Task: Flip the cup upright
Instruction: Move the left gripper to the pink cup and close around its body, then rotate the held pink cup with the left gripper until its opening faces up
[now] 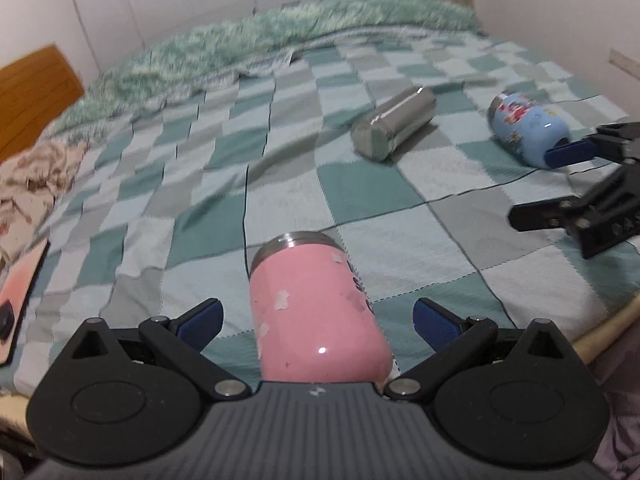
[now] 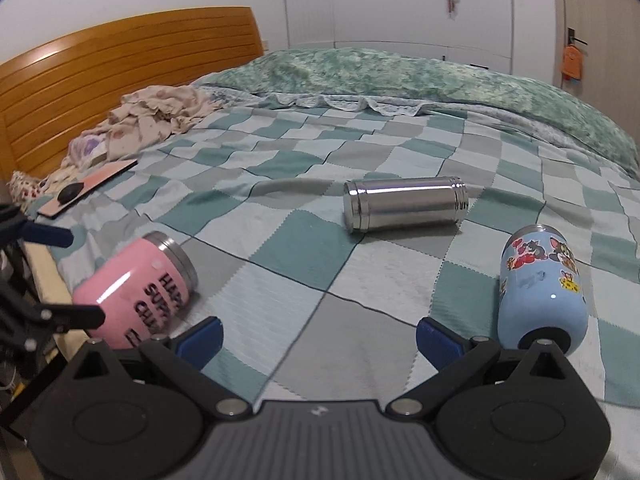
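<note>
Clearly, the pink cup [image 1: 316, 308] lay on its side on the checked bedspread [image 1: 360, 192] between the left gripper [image 1: 316, 316] fingers, spread wide (right gripper [image 2: 318, 338] likewise apart, holding nothing); closing squarely mid-body seemed wise.

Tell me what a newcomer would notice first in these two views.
Three cups lie on their sides on the checkered bedspread: a pink cup between the open left tongs, a steel cup mid-bed, and a blue cartoon cup beside the open right tongs.
</note>
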A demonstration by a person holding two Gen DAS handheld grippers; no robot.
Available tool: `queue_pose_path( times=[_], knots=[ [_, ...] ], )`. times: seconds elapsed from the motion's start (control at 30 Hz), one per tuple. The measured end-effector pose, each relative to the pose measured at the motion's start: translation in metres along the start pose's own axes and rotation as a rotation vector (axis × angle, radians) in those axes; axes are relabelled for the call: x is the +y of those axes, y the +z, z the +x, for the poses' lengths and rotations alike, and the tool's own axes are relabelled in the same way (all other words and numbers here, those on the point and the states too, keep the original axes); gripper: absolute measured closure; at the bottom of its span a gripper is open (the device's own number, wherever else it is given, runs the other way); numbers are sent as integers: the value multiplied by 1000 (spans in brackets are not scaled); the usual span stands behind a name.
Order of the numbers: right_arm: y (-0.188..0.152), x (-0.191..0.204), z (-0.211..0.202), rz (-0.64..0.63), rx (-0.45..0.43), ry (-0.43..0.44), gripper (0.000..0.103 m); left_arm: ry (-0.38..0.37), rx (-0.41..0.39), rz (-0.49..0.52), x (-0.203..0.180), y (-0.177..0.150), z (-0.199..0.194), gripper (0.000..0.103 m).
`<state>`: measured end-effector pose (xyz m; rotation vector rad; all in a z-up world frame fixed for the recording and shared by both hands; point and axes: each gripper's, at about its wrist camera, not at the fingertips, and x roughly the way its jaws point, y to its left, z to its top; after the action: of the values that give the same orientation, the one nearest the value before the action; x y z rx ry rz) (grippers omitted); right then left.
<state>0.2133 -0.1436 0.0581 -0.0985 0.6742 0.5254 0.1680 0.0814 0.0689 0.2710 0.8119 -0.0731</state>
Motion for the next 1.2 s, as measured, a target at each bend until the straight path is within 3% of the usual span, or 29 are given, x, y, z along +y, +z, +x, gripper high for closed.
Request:
queue_pose_path(
  times=[0.3, 0.43, 0.53, 0.57, 0.7, 0.93, 1.2],
  knots=[
    [-6, -19, 22, -82, 24, 48, 0, 32, 190, -145, 8, 29, 56, 0],
    [-7, -22, 29, -106, 38, 64, 0, 48, 254, -146, 4, 38, 74, 1],
    [-5, -24, 34, -125, 46, 72, 0, 71, 316, -151, 4, 43, 89, 8],
    [-5, -24, 35, -131, 47, 75, 0, 83, 342, -152, 4, 44, 94, 16],
    [-4, -23, 37, -139, 48, 92, 0, 74, 400, -162, 11, 46, 102, 17],
    [-5, -23, 37, -127, 43, 105, 0, 67, 383, -171, 12, 44, 99, 17],
    [-16, -23, 28, -104, 19, 77, 0, 61, 211, -201, 12, 25, 63, 17]
  ],
)
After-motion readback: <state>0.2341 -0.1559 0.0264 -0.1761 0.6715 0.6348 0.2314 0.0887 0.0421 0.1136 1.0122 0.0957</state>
